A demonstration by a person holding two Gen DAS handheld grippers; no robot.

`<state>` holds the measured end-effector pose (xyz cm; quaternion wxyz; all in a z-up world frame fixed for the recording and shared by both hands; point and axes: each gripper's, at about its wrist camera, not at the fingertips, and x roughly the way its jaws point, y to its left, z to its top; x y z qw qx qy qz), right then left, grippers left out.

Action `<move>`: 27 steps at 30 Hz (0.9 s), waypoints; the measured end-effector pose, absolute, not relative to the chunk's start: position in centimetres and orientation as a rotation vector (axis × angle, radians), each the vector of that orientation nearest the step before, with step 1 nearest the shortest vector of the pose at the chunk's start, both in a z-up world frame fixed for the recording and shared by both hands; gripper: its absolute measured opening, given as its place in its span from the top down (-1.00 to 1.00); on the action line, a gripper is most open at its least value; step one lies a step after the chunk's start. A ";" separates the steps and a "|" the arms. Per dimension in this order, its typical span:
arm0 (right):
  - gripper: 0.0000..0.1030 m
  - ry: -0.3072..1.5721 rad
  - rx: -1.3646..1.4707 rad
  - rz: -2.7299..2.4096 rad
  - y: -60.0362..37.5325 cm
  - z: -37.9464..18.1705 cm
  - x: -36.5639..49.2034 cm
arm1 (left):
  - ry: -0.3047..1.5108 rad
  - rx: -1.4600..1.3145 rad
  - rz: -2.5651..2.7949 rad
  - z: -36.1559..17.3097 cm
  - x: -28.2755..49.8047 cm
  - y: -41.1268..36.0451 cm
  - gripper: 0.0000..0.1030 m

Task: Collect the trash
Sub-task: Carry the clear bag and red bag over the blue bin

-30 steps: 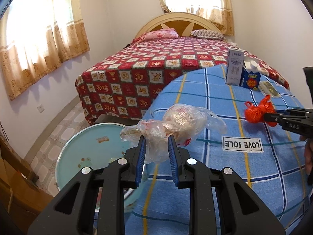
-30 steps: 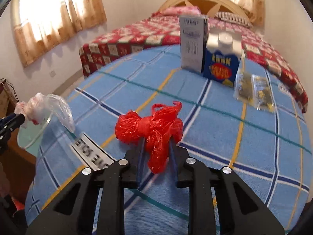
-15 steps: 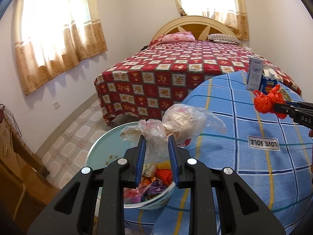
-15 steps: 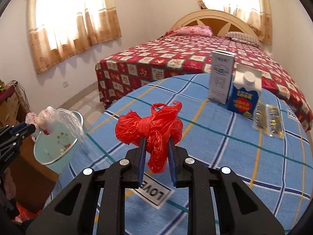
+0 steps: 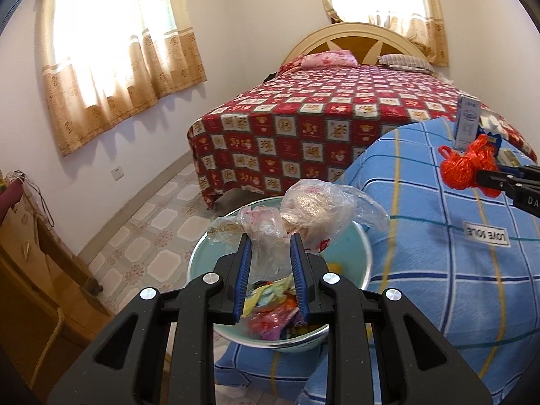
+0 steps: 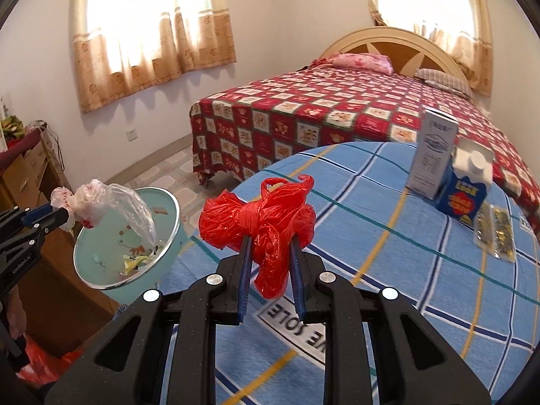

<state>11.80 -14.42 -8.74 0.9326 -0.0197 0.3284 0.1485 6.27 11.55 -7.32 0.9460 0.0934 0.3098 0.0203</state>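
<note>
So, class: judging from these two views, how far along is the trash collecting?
Done: colourful wrappers lie in the pale-green round bin. In hand: left gripper holds a clear crumpled plastic bag over it; right gripper holds a knotted red plastic bag. Left: two cartons and a clear packet.

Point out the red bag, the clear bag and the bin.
red bag [image 6: 256, 222], right wrist view, on its knotted middle
clear bag [image 5: 310, 209], left wrist view, on its bulging top
bin [image 6: 172, 236], right wrist view, on its rim

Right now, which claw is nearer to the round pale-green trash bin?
Left. The left claw hangs just above the bin; the right claw is over the blue checked blanket, beside it.
</note>
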 end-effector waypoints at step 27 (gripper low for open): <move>0.58 0.678 -0.145 0.416 -6.3 -9.5 13.8 | 0.673 0.176 0.170 -8.8 6.6 17.8 0.54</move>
